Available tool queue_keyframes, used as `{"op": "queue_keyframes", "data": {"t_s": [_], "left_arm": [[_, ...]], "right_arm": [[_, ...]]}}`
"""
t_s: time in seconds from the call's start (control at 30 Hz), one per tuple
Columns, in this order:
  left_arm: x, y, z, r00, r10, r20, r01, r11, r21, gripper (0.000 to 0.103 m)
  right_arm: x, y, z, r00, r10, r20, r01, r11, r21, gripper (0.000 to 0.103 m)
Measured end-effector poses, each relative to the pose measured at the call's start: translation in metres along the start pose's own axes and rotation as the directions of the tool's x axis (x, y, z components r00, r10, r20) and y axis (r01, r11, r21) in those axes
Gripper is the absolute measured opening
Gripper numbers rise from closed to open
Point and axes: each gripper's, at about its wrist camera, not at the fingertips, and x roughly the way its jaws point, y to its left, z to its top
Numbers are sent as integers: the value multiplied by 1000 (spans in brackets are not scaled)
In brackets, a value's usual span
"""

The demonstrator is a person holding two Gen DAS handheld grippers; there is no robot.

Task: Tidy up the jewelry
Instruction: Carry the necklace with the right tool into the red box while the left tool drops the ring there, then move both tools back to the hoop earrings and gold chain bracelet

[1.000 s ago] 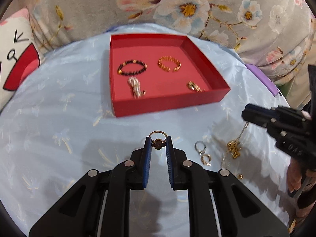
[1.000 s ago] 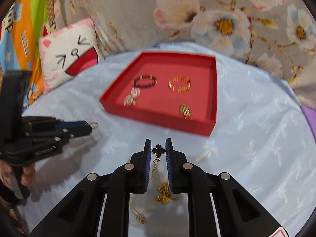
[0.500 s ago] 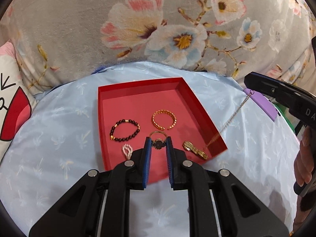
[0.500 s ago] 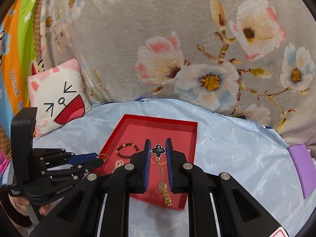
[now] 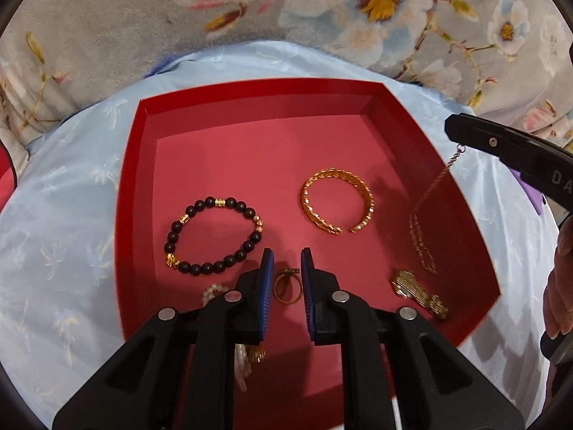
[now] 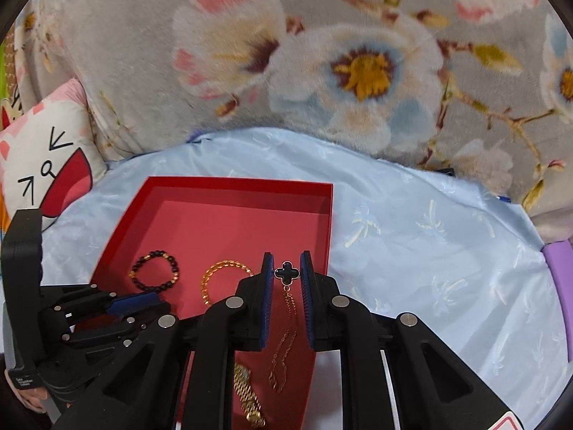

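A red tray (image 5: 129, 193) (image 6: 229, 183) lies on the light blue cloth. In it are a black bead bracelet (image 5: 213, 234) (image 6: 154, 270), a gold bangle (image 5: 338, 205) (image 6: 224, 276), a gold watch (image 5: 419, 292) (image 6: 247, 399) and a pearl piece (image 5: 211, 292). My left gripper (image 5: 287, 261) is open low over the tray; a gold ring (image 5: 286, 288) lies on the tray floor between its fingers. My right gripper (image 6: 287, 268) is shut on the black clover pendant (image 6: 286, 273) of a gold necklace (image 5: 420, 229), whose chain (image 6: 284, 344) hangs down into the tray's right side.
A grey floral blanket (image 6: 322, 53) rises behind the cloth. A white cartoon cushion (image 6: 43, 165) is at the far left. A purple object (image 6: 558, 272) lies at the right edge. The right gripper also shows in the left wrist view (image 5: 508, 150).
Both grippers moved over the tray and lower. My left gripper opened and let the ring go onto the tray floor. The necklace chain now pools in the tray.
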Motion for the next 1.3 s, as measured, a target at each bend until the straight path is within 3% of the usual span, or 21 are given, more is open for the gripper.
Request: {"op": "queue_keyframes", "data": {"t_s": [0.07,0.1,0.13,0.2,0.23,0.3,0.43,0.67,1.0,1.3], "left_arm": [[5,1,2,1000,15,8,-15,1000,-1,18],[6,1,4,1000,24,14,-24,1000,-4,31],[7,2,5,999,35,25,-34,999,-14,53],[2,5,9,998,25,62,-22,999,-43,66],[-4,6,11,994,45,96,-40,998,-50,79],[-14,8,14,985,86,150,-79,996,-52,86],[-35,11,17,976,105,191,-95,994,-60,86],[-75,13,-3,976,87,198,-77,995,-58,86],[-108,8,-81,990,72,125,-65,996,-61,86],[-99,-20,-146,995,65,73,-62,997,-44,86]], "right_arm": [[11,0,1,1000,-6,1,6,1000,-1,15],[15,0,1,1000,-1,5,1,1000,1,18],[19,0,2,1000,-2,9,1,1000,5,19],[22,-1,4,1000,1,18,-2,1000,15,20],[22,-1,4,1000,9,24,-9,1000,23,21],[18,-2,5,999,19,40,-20,999,35,23],[-2,-4,-1,997,43,71,-46,998,38,31],[-60,-2,-31,993,61,98,-63,998,16,32],[-112,3,-125,998,64,17,-64,998,26,33],[-109,17,-197,991,103,-88,-100,994,37,33]]}}
